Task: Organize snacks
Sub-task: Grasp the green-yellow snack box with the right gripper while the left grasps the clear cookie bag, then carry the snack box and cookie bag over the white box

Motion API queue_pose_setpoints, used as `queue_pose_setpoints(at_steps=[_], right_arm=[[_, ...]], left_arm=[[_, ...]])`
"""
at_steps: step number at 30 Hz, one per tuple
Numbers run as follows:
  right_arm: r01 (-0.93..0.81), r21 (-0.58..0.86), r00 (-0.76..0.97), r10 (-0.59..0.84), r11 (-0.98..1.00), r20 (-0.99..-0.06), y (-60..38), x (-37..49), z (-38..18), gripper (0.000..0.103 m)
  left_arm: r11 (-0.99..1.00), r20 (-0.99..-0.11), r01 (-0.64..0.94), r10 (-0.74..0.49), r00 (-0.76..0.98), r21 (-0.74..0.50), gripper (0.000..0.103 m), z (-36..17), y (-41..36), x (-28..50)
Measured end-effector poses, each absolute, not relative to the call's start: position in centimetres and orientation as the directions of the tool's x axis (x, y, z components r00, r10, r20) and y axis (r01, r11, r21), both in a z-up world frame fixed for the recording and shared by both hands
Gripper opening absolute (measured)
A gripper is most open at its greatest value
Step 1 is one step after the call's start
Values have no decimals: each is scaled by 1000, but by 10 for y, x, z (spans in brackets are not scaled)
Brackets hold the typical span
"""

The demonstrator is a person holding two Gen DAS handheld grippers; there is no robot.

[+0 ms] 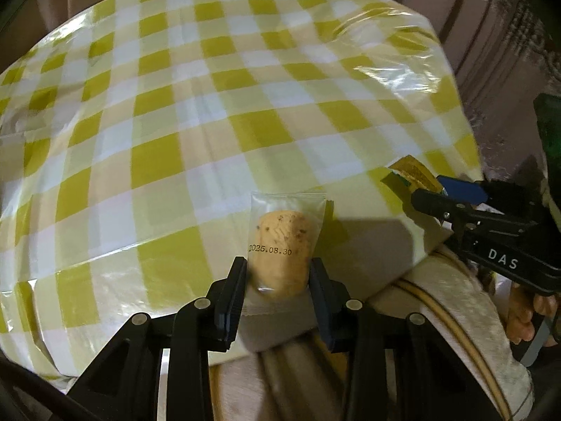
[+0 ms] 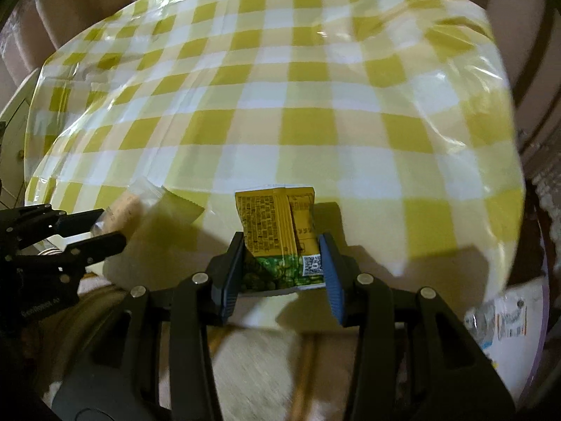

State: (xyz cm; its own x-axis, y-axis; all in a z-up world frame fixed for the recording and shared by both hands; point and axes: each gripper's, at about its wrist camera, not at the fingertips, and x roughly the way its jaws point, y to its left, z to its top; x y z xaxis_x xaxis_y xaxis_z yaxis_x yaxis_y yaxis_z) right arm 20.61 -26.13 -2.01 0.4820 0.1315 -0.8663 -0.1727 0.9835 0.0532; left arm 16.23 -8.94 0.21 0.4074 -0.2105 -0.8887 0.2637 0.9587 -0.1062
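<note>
the left gripper [image 1: 277, 273] has its jaws pinched on a clear packet with a biscuit [image 1: 282, 245] inside, one pad against each side of the biscuit; a date is printed across the wrapper. the packet is held upright, lifted off the cloth, just above the near edge of the table [image 1: 217, 112], which is covered in a yellow-and-white checked cloth under a glossy clear sheet. from the right wrist view the same packet [image 2: 129, 203] shows at the table's near left edge, sticking out of those jaws.

the right gripper [image 2: 282, 256] has its jaws closed on a yellow and green snack packet [image 2: 277, 231], gripping its lower green part, the yellow printed back standing up above the pads. it too hangs over the near edge of the table [image 2: 315, 80]. in the left wrist view that gripper [image 1: 420, 193] sits by the table's near right corner with the yellow packet [image 1: 413, 172] poking out of it, and a hand [image 1: 533, 312] holds its handle.

below the table's near edge lies a pale fuzzy cushion [image 1: 455, 315] with a brown stripe.
</note>
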Motion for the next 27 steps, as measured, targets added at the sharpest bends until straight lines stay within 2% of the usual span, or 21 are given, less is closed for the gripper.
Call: queue_pose_setpoints(at_steps=[5,18,27], right_arm=[[-110,50,499,99,993,-861,-296,183,-12,46],[44,29,503,3,999,-865,-384,123,-6,46],[240,3,485,-117,971,-867,-473,85,-4,46]], left_arm=[[947,-875,300,-242,419,-118,37,13,-115,148],[869,-835,409,-430,343,-279,37,30,-206,122],[793,-853,537,-467,233,-288,37,24,-299,105]])
